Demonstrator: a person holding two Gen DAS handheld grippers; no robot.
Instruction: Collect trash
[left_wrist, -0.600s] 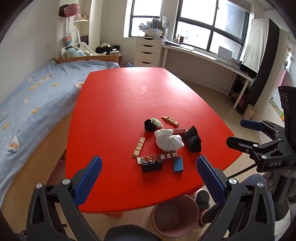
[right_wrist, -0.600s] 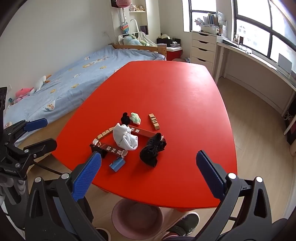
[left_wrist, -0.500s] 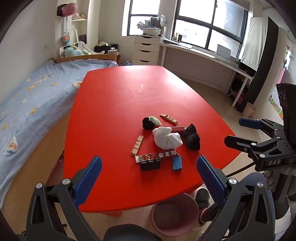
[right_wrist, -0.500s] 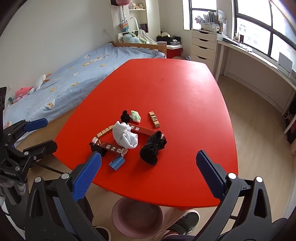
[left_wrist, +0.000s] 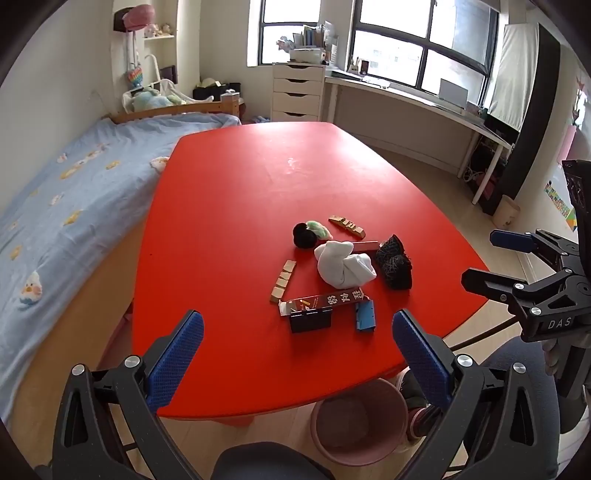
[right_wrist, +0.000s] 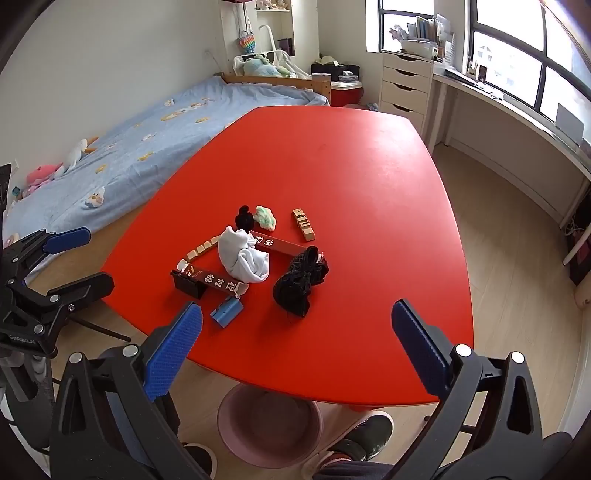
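Note:
A litter pile lies near the front of the red table (left_wrist: 236, 206) (right_wrist: 354, 177): a white crumpled wad (left_wrist: 343, 263) (right_wrist: 243, 261), a black crumpled net (left_wrist: 394, 266) (right_wrist: 300, 282), a dark red printed box (left_wrist: 320, 301) (right_wrist: 218, 281), a blue clip (left_wrist: 366, 315) (right_wrist: 226, 311), a black pom (left_wrist: 304, 235) (right_wrist: 245, 218) and a green wad (left_wrist: 319, 229) (right_wrist: 266, 216). My left gripper (left_wrist: 295, 350) (right_wrist: 68, 258) hangs open over the front edge, empty. My right gripper (right_wrist: 295, 343) (left_wrist: 491, 258) is open too, short of the pile. A pink bin (left_wrist: 358, 424) (right_wrist: 269, 424) stands on the floor under the table's edge.
Wooden tile rows (left_wrist: 282, 281) (right_wrist: 303, 223) and a second red box (right_wrist: 277, 244) lie among the litter. A bed (left_wrist: 55, 206) runs along the left wall, a desk (left_wrist: 417, 99) under the windows. A person's shoe (right_wrist: 364, 430) rests by the bin.
Both views have shifted slightly, the pile sitting a little lower and nearer the grippers. Both grippers stay open and empty; nothing on the table moved.

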